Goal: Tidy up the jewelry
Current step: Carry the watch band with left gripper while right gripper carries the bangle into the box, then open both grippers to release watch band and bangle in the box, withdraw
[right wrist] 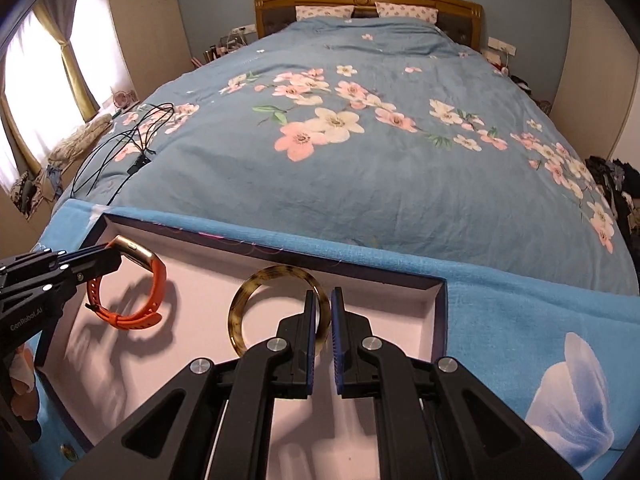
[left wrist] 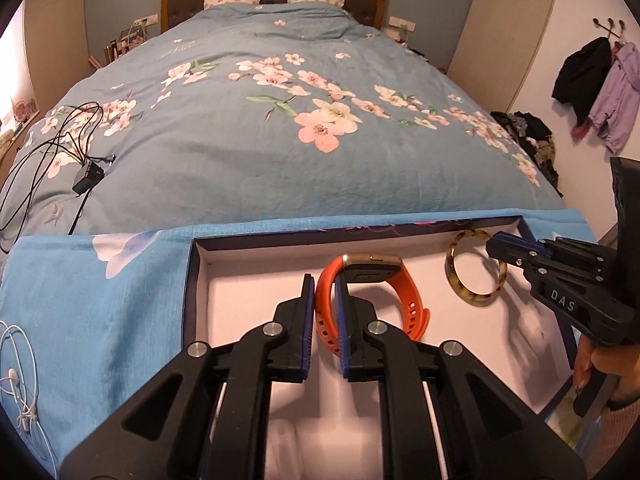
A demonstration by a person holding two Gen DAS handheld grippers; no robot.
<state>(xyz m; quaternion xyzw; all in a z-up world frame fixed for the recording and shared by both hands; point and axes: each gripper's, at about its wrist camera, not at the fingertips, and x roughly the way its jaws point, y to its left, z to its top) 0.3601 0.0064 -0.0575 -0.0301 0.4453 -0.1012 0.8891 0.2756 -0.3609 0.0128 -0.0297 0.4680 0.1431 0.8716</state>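
Left wrist view: a tray (left wrist: pixel 200 280) with dark walls and a pale floor lies on a blue cloth (left wrist: pixel 100 300) at the foot of a bed (left wrist: pixel 280 140).
Far left: white earphones (left wrist: pixel 20 392) lie on the cloth near its left edge, well apart from the tray; a black cable (left wrist: pixel 60 148) and adapter lie on the quilt beyond.
Tray left part: bare floor between the left wall and the watch, open room there.
Left gripper (left wrist: pixel 325 292): jaws nearly together, pinching the orange strap of the watch (left wrist: pixel 396 300), which stands on edge over the tray floor, its gold case at the top.
Tray middle: bare floor between watch and bangle, the two apart.
Right gripper (left wrist: pixel 494 248): reaches in from the right over the tray's right wall, its tip at the bangle (left wrist: pixel 456 280) near the far right corner.
Hand (left wrist: pixel 592 364): wraps the right gripper's handle at the frame's right edge.
Right wrist view, left: the left gripper (right wrist: pixel 116 256) enters over the tray's left wall (right wrist: pixel 96 236) and grips the watch (right wrist: pixel 154 280) by its case end.
Right wrist view, centre: the right gripper (right wrist: pixel 324 300) has jaws nearly together, pinching the right side of the bangle (right wrist: pixel 240 312), which stands tilted close to the far wall.
Right wrist view, right: bare floor up to the right wall (right wrist: pixel 440 320), then open cloth (right wrist: pixel 520 320).
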